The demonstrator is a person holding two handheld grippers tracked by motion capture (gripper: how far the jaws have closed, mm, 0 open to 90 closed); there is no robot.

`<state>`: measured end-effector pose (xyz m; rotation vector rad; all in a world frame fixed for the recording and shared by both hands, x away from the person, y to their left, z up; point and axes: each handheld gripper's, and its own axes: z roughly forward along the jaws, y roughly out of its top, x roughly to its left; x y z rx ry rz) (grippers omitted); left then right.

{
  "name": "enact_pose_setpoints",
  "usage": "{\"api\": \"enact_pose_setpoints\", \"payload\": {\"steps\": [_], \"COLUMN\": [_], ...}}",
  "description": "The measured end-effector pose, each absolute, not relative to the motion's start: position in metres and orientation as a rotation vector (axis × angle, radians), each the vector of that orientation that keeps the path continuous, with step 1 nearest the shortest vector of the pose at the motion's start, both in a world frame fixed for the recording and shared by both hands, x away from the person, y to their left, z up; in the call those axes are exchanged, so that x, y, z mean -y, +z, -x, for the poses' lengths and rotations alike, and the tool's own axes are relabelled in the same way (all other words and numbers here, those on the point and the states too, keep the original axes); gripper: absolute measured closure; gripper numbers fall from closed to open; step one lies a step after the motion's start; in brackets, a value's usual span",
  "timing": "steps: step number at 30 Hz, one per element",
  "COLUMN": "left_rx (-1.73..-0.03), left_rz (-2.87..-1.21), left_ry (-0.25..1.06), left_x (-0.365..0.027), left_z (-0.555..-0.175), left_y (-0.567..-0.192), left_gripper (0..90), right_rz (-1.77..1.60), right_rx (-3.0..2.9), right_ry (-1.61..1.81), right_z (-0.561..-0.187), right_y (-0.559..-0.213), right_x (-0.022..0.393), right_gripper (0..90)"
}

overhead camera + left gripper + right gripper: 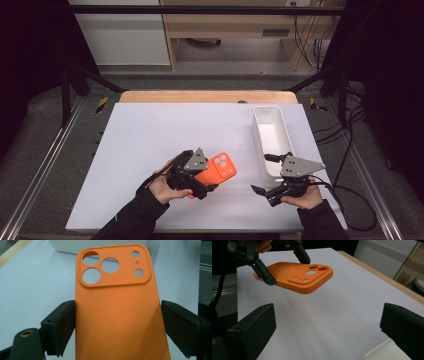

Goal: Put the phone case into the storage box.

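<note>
No words, numbers or brand names can be read anywhere. The orange phone case (117, 310) is plain, and the white bin (272, 137) has no label that can be made out.

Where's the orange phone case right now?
The orange silicone phone case is held off the white table between the left gripper's jaws, front-centre in the high view, left of the white rectangular bin.

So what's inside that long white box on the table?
The white box looks empty in the high view: its pale floor shows, with nothing in it. The right gripper covers its near end, so that corner cannot be checked. The orange phone case is outside it.
</note>
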<state>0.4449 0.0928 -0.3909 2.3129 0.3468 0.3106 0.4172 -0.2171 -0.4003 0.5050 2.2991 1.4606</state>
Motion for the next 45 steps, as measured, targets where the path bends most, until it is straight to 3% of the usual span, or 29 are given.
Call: {"api": "enact_pose_setpoints", "payload": {"steps": [45], "left_rx": [-0.169], "left_rz": [-2.296], "left_ry": [0.267], "left_x": [-0.087], "left_z": [-0.433], "left_y": [-0.389], "left_gripper": [14.6], "right_rz": [-0.279], "right_rx": [-2.485], "right_ry": [1.377], "right_z": [-0.417], "right_y": [-0.396], "right_x": [0.183], "right_gripper": [2.1]}}
